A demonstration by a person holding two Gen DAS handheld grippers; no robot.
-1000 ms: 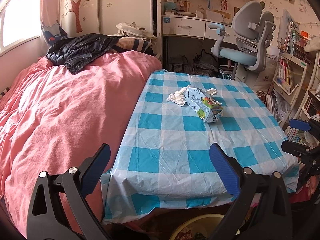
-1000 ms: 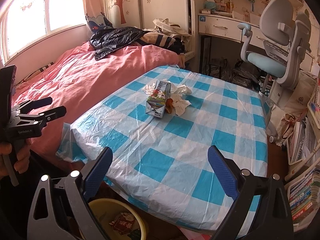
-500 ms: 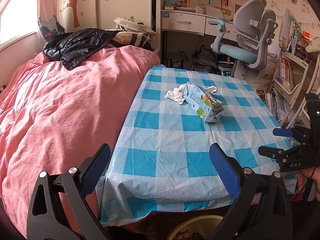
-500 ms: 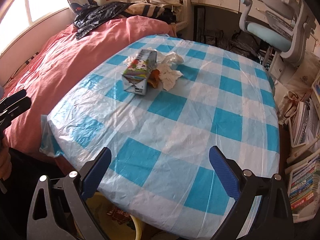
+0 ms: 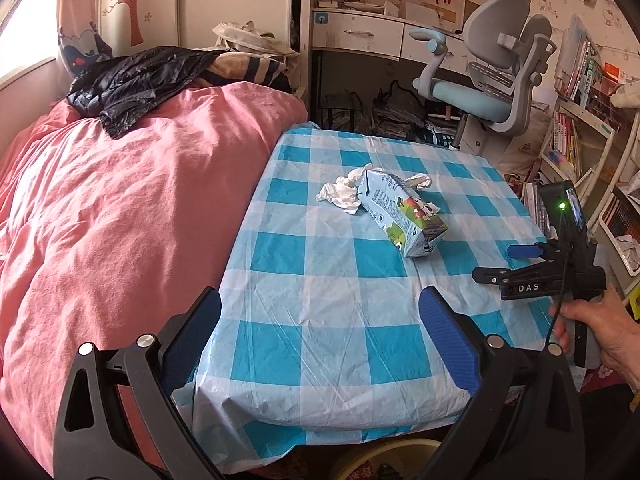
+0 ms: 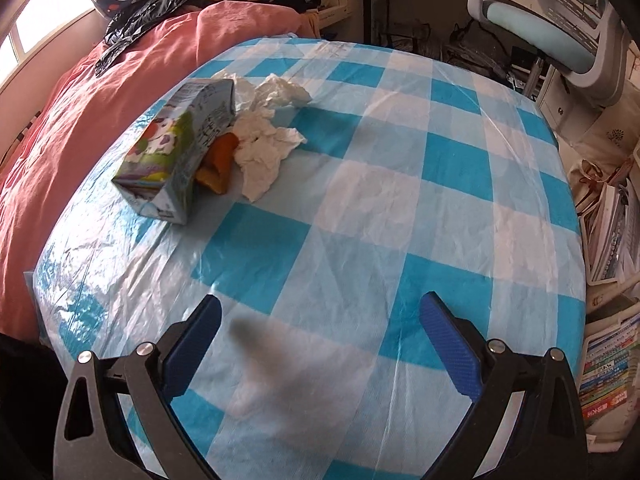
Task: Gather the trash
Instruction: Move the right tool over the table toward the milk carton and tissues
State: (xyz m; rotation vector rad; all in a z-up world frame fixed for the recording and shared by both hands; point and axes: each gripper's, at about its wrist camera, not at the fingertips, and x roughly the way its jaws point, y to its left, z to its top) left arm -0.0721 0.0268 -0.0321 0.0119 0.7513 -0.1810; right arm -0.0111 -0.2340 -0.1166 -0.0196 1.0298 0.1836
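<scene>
Right wrist view: both tongs (image 6: 320, 320) spread wide, empty, above table (image 6: 400, 200), carton (image 6: 176, 148) beyond.

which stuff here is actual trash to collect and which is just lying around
Trash to collect: carton, crumpled tissues, orange peel, all on the checked table; bin below its near edge.

Just lying about: black jacket, pink duvet, desk chair, books.
</scene>
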